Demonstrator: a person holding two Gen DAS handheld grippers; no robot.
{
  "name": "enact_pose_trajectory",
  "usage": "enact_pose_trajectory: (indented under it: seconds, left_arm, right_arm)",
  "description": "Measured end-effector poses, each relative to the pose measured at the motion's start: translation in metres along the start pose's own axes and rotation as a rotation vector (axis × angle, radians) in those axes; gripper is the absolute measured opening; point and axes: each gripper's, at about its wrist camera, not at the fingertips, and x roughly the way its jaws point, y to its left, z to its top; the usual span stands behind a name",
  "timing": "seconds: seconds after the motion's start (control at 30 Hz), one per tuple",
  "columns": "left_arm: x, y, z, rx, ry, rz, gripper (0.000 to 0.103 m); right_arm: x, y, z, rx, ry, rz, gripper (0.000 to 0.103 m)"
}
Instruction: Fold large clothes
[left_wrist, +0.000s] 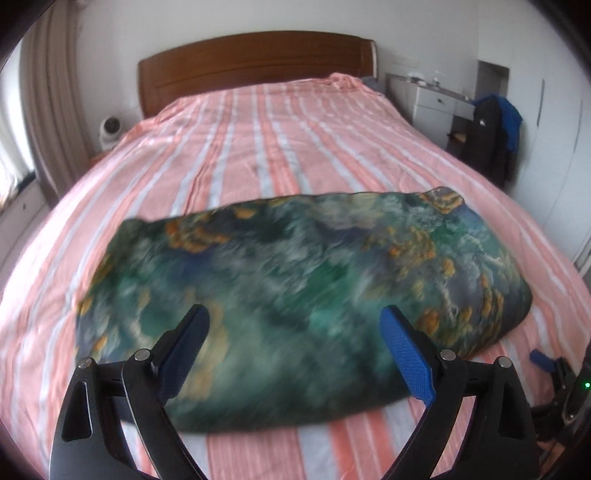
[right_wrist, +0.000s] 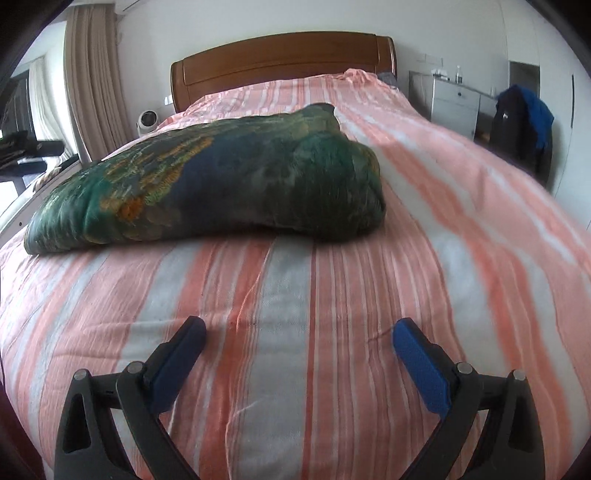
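A folded garment (left_wrist: 303, 295) printed in dark green, blue and orange lies flat across the near part of a bed (left_wrist: 258, 140) covered by a pink sheet with white stripes. In the left wrist view the left gripper (left_wrist: 295, 325) hangs over the garment's near edge, its 2 jaws spread wide, with nothing pinched between them; the cloth under them looks blurred. At the far right of that view, a blue pad of the other tool shows low beside the garment's right end.

In the right wrist view the right gripper (right_wrist: 299, 341) points down at bare striped sheet, its jaws also spread wide and holding nothing. There the garment (right_wrist: 221, 173) sits farther off and to the left, well apart from the jaws, its right end bulging up in a rounded fold.

A wooden headboard (left_wrist: 255, 62) stands at the far end of the bed. A small white fan (left_wrist: 110, 130) sits far left beside beige curtains (left_wrist: 51, 92), and far right a white drawer unit (left_wrist: 439, 103) stands near dark and blue clothing (left_wrist: 495, 129) draped upright
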Motion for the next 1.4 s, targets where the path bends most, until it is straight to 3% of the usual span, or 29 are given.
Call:
enact_pose_trajectory:
  seconds: [0.23,0.5,0.83,1.23,1.4]
  left_arm:
    - [0.021,-0.011,0.011,0.019,0.027,0.008,0.094]
    - [0.041,-0.018,-0.019,0.114,0.08,0.097,0.094]
    - [0.011,-0.036,-0.073,0.222,0.12,0.053,0.095]
    - [-0.024,-0.041,-0.125,0.134,0.222,-0.054,0.095]
    - [-0.028,-0.043,-0.134,0.127,0.233,-0.056,0.095]
  right_arm:
    - [0.002,0.002,-0.003,-0.016,0.009,-0.01,0.102]
    - [0.002,0.003,-0.004,-0.02,0.009,-0.013,0.103]
    - [0.005,0.002,-0.002,-0.02,0.013,-0.012,0.103]
    - [0.005,0.001,-0.003,-0.023,0.013,-0.015,0.103]
    - [0.005,0.001,-0.003,-0.024,0.013,-0.015,0.103]
